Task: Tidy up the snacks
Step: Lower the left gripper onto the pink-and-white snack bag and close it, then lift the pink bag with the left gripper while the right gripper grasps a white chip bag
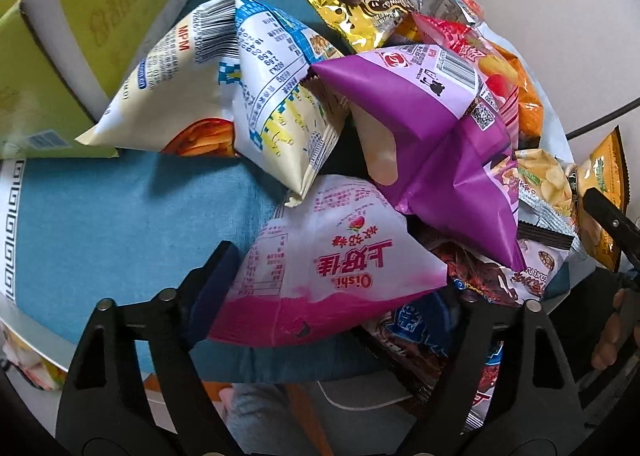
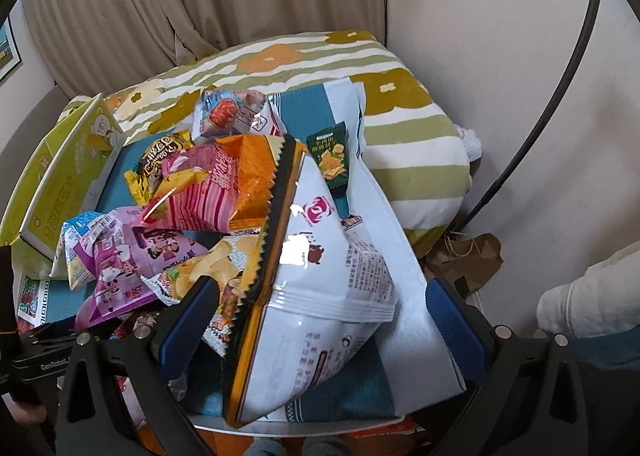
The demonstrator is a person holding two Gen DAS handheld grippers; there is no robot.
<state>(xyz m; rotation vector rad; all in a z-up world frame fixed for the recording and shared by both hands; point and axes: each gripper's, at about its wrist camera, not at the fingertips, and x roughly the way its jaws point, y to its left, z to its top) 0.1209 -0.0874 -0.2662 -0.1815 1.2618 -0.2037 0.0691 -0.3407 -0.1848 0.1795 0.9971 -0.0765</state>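
Observation:
A heap of snack bags lies on a blue-clothed table (image 1: 120, 224). My left gripper (image 1: 344, 280) points down over a pink Oishi bag (image 1: 328, 276). Its jaws straddle the bag: the left pad (image 1: 212, 288) sits at the bag's edge and the right finger is hidden behind the bag's corner. The bag looks unsquashed. A purple bag (image 1: 440, 128) and a cream bag (image 1: 256, 96) lie just beyond. My right gripper (image 2: 324, 324) stands open, wide around a large white bag (image 2: 328, 288) with a serrated orange edge, and neither blue pad touches it.
A green carton (image 1: 80, 16) stands at the table's far left. A gold bag (image 1: 360, 12), a pink-orange bag (image 2: 224, 184) and a small green packet (image 2: 330, 156) lie further back. Behind is a floral quilt (image 2: 400, 136). A brown paper bag (image 2: 468, 256) lies on the floor to the right.

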